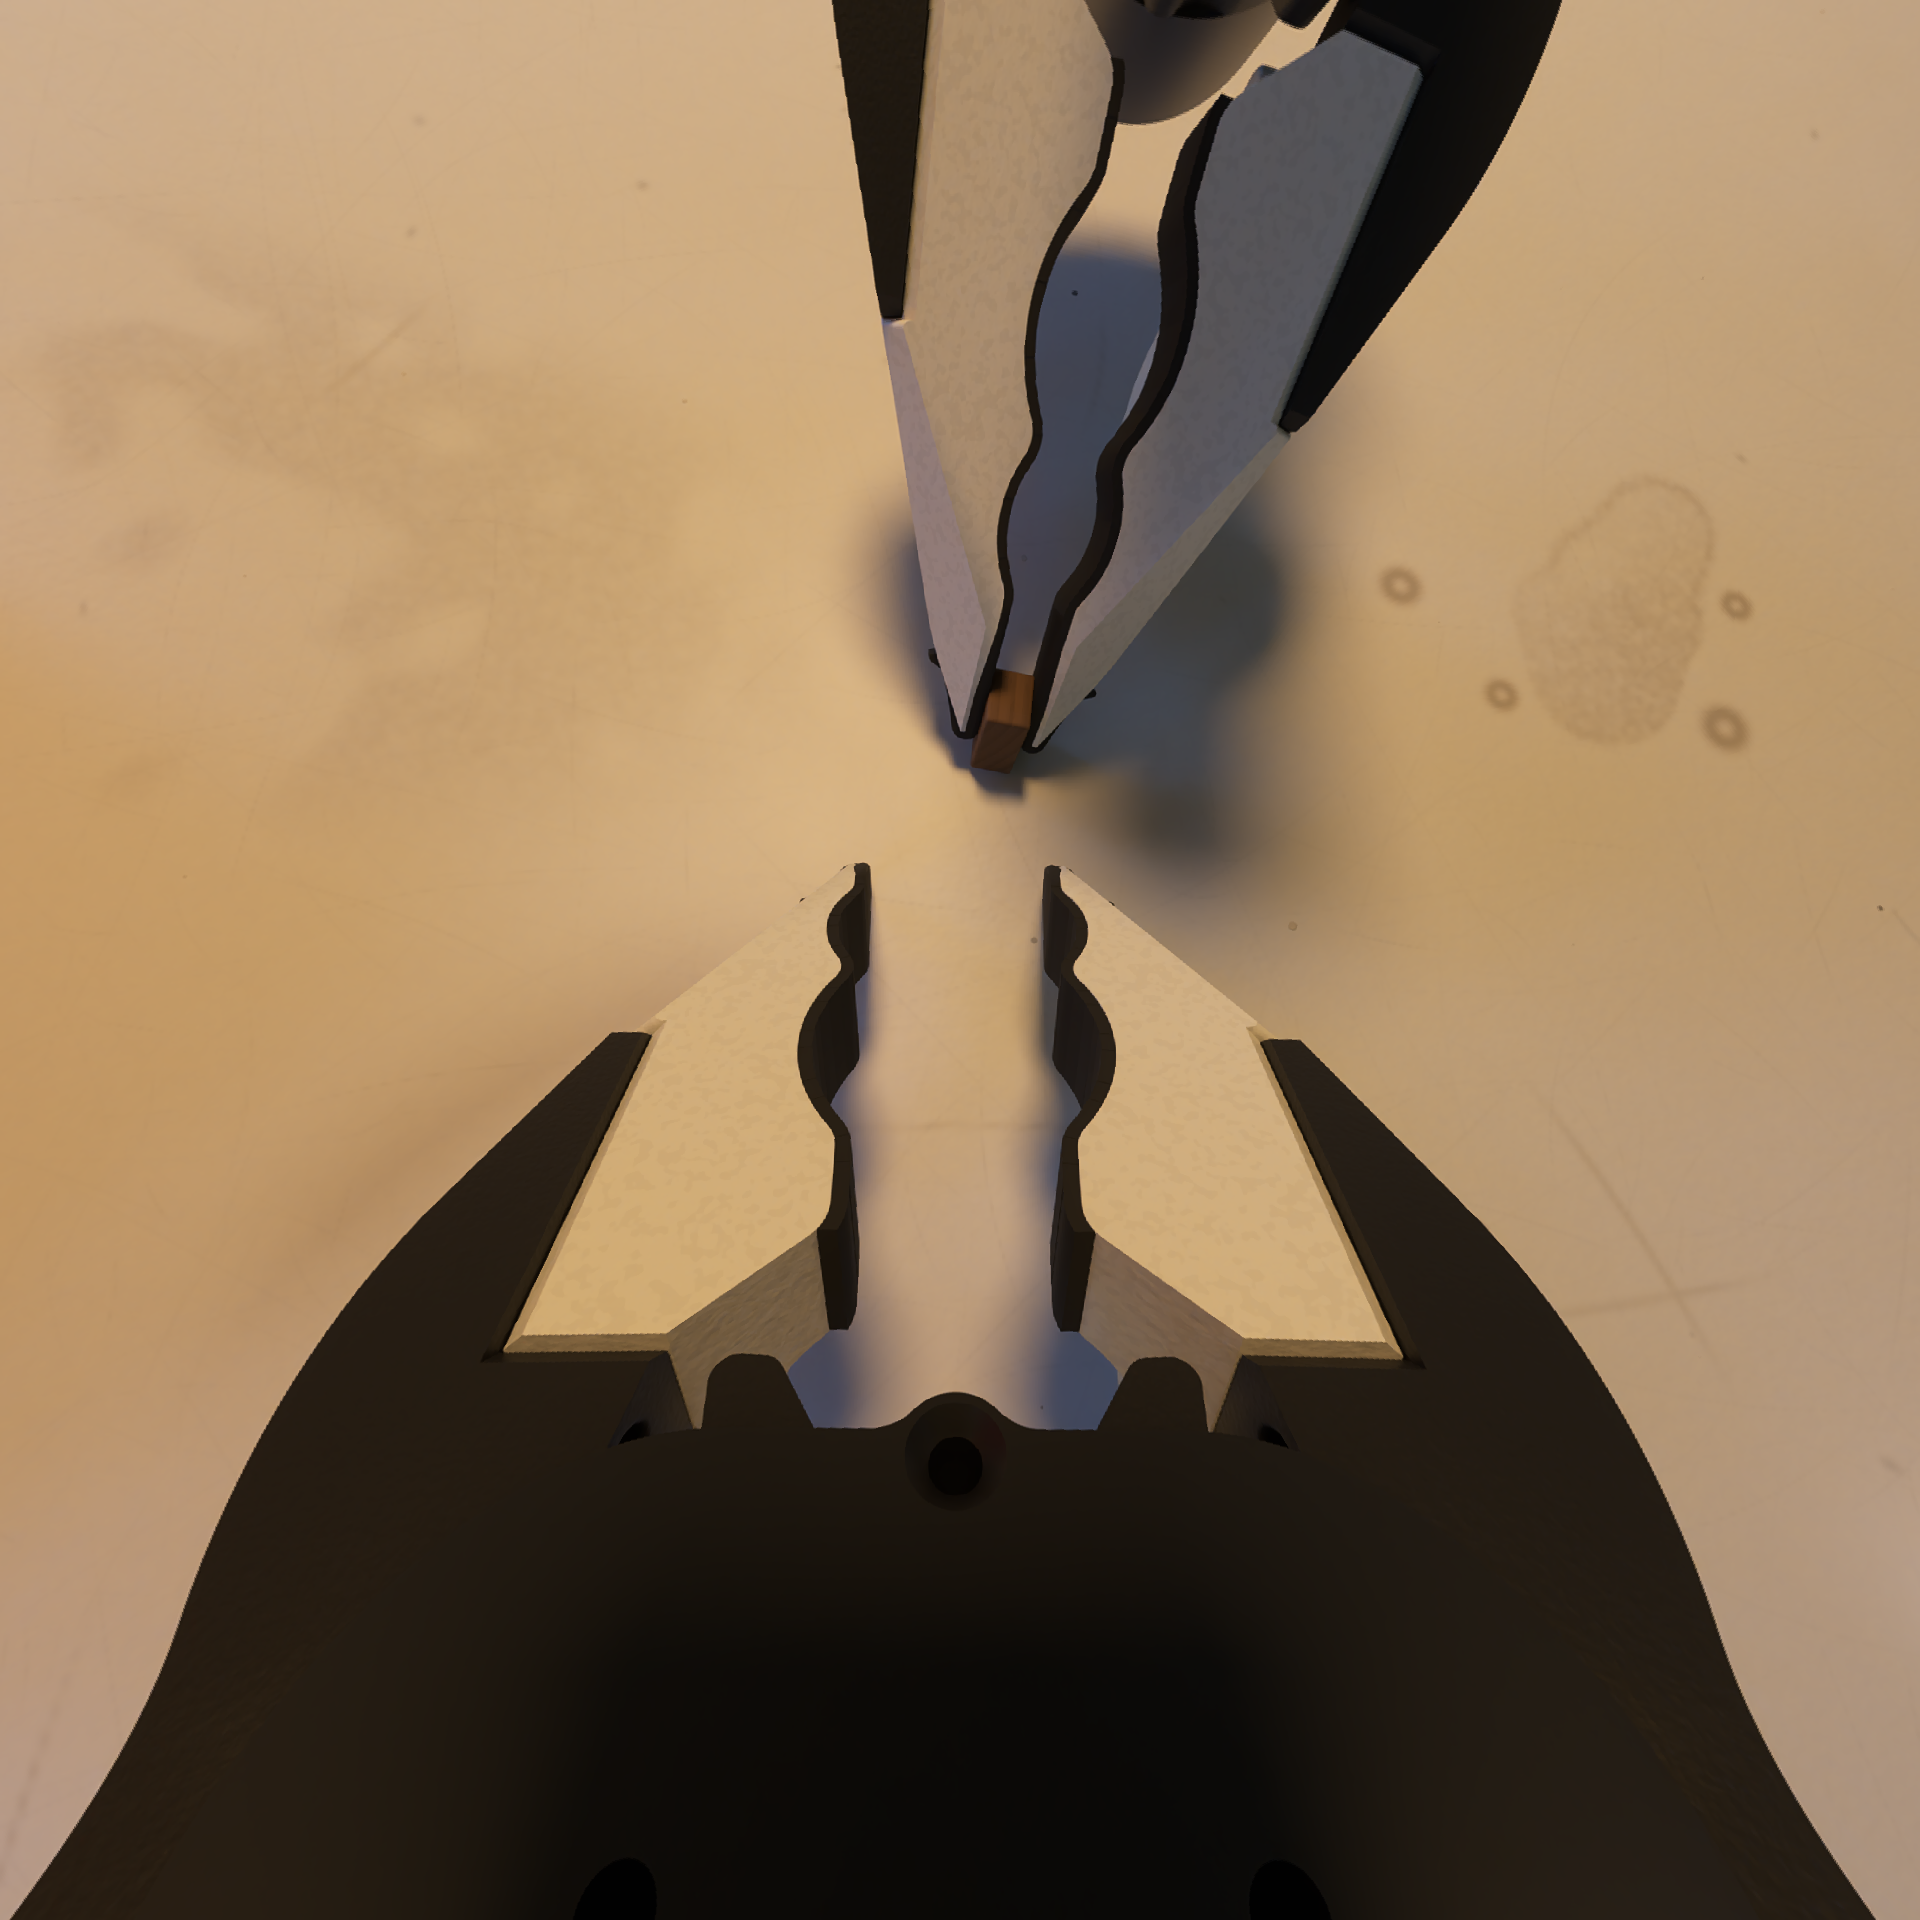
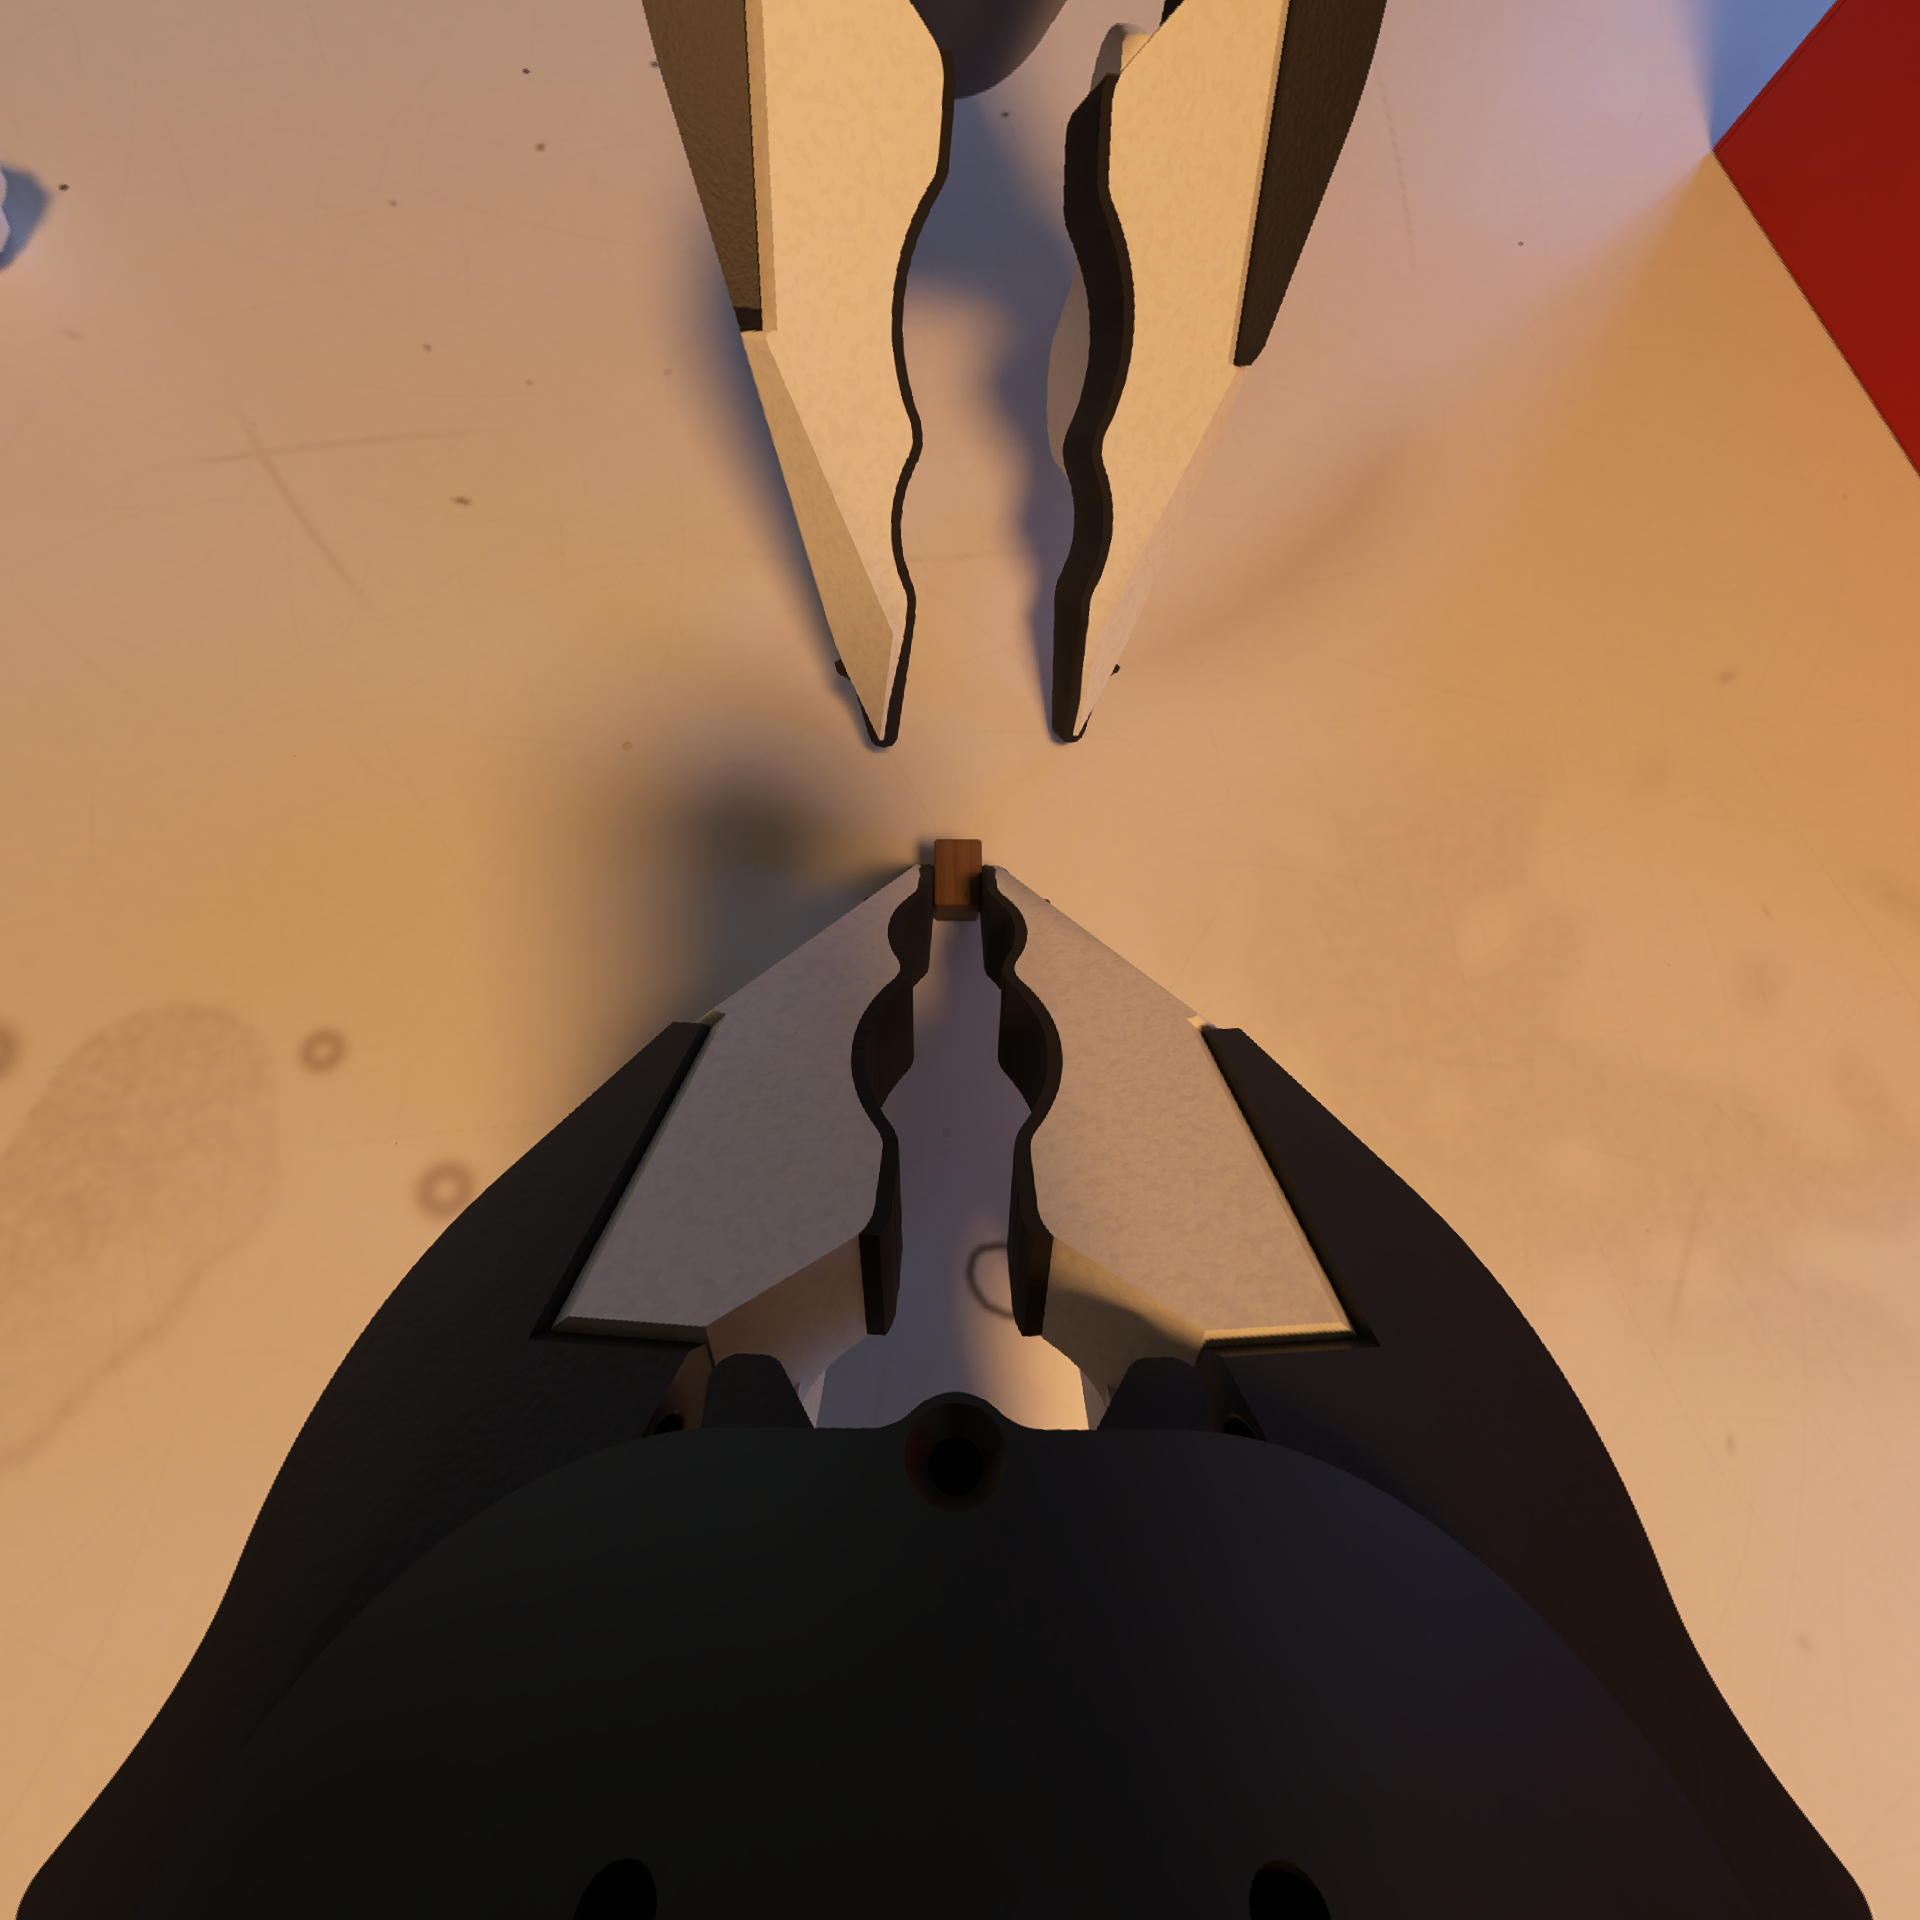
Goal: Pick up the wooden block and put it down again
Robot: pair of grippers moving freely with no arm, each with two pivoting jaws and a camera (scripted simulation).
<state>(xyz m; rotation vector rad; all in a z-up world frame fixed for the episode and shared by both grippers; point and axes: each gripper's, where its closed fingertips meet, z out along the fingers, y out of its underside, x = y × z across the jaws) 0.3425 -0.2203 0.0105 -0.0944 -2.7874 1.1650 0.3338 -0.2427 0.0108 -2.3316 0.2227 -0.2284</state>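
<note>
The wooden block [image 2: 957, 879] is small and brown. My right gripper [image 2: 954, 881] is shut on it at the fingertips. In the left wrist view the block [image 1: 1006, 720] shows between the right gripper's tips [image 1: 1004, 732], at or just above the tan table top; I cannot tell if it touches. My left gripper [image 1: 956, 878] is open and empty, pointing at the block from a short way off. It also shows in the right wrist view [image 2: 974, 736], facing me with its jaws apart.
The tan table top [image 1: 416, 623] carries faint stains and ring marks [image 1: 1621, 613] to the right in the left wrist view. A red flat object [image 2: 1849, 208] lies at the top right corner of the right wrist view.
</note>
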